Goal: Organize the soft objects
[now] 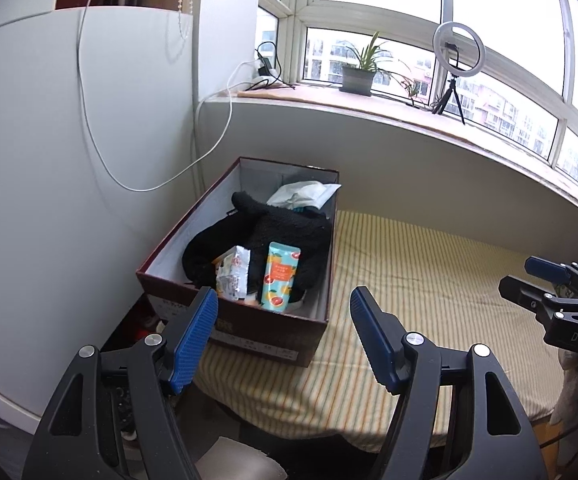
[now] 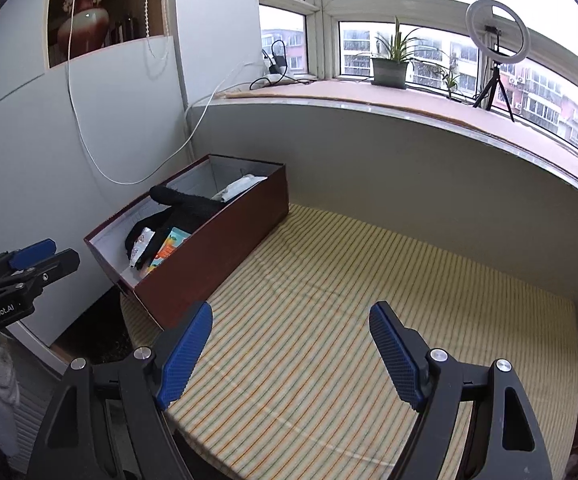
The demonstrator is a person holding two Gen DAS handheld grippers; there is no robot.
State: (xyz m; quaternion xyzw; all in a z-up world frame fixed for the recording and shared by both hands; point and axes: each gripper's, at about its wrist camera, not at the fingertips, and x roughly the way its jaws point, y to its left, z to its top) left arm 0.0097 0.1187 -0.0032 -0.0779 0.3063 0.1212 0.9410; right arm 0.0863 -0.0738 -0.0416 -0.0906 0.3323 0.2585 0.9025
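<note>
A dark red cardboard box stands on the striped yellow pad at its left end. In it lie a black fuzzy glove, a teal tube with orange fruit print, a small white snack packet and a white wipes pack. My left gripper is open and empty, just in front of the box's near corner. My right gripper is open and empty above the bare pad, right of the box. Each gripper shows at the edge of the other's view.
A white cabinet stands left of the box, with a white cable hanging down it. A windowsill behind holds a potted plant, a ring light on a tripod and chargers. The pad's near edge drops to the floor.
</note>
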